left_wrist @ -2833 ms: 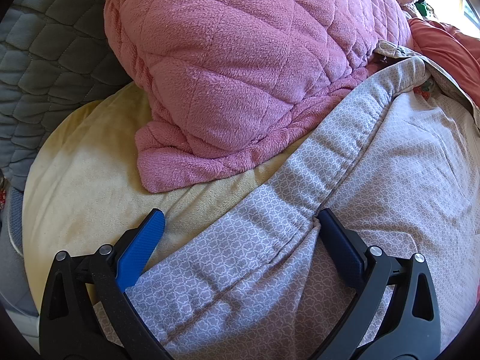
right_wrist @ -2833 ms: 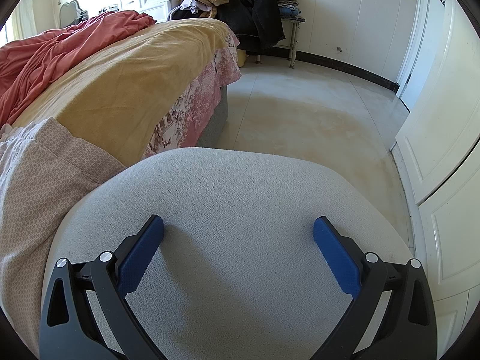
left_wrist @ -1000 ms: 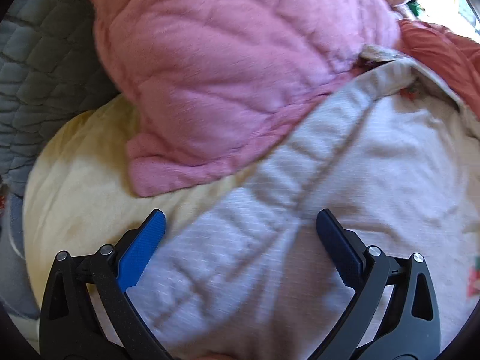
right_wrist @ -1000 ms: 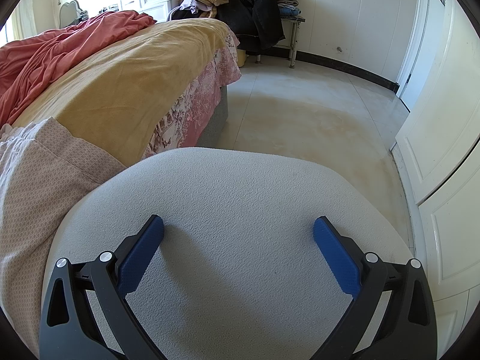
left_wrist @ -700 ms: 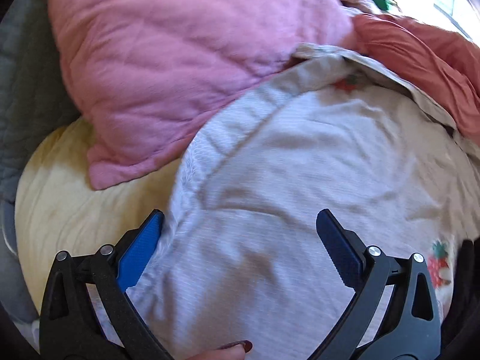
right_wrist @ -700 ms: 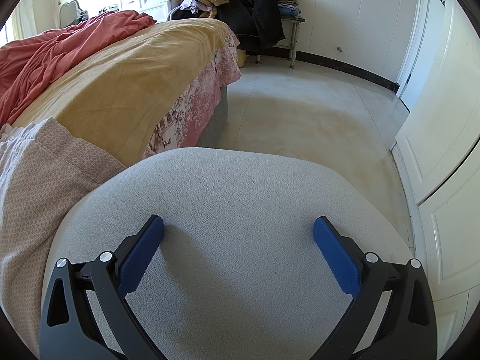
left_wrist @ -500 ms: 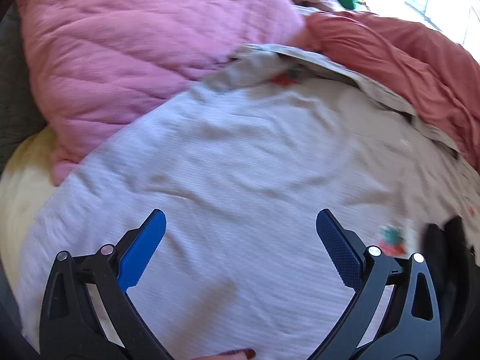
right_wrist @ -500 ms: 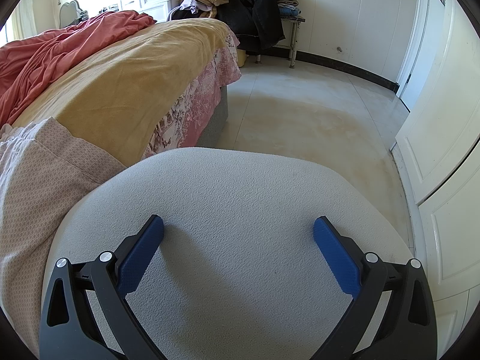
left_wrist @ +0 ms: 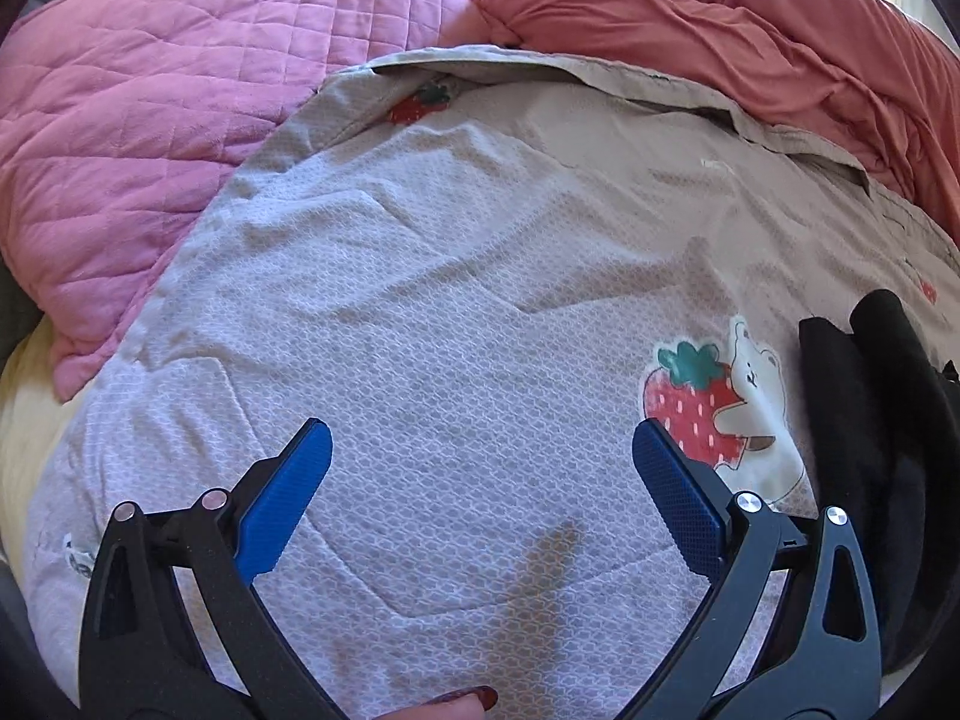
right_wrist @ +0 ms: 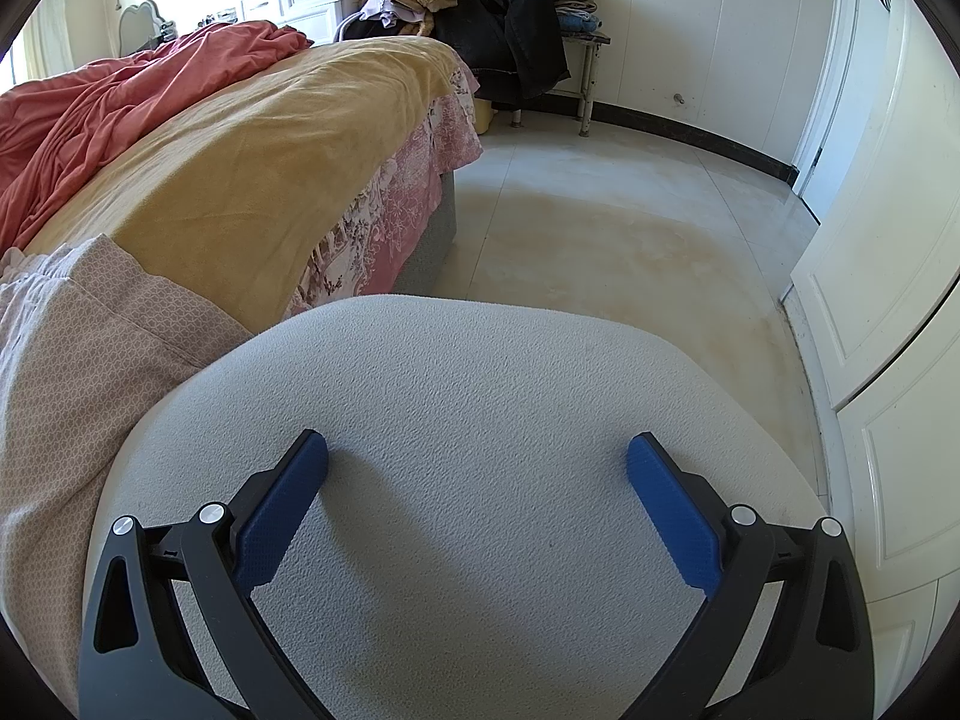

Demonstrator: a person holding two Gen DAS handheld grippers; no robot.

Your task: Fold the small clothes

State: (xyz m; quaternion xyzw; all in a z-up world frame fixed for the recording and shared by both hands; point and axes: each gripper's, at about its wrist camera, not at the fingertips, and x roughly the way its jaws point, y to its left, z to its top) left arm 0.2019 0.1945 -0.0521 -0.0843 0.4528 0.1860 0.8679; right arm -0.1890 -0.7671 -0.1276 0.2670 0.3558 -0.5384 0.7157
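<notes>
Our left claw (left_wrist: pixel 480 492), blue tips wide apart, hangs over the spread-out grey strawberry-bear top (left_wrist: pixel 456 324); the right claw (right_wrist: pixel 477 504) rests apart and empty on the pale grey fuzzy seat (right_wrist: pixel 480 372). Maybe we grab an edge next.

Bright daylight fills both fisheye views, blown out at a window (upper left corner) in the right wrist view. Focus is sharp. Soft shadows cross the patterned garment (left_wrist: pixel 456 312). Edges curve strongly, corners vignette black.

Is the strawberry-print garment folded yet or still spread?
Spread: the strawberry-print garment lies flat and wrinkled on the bed, under the open left gripper.
</notes>
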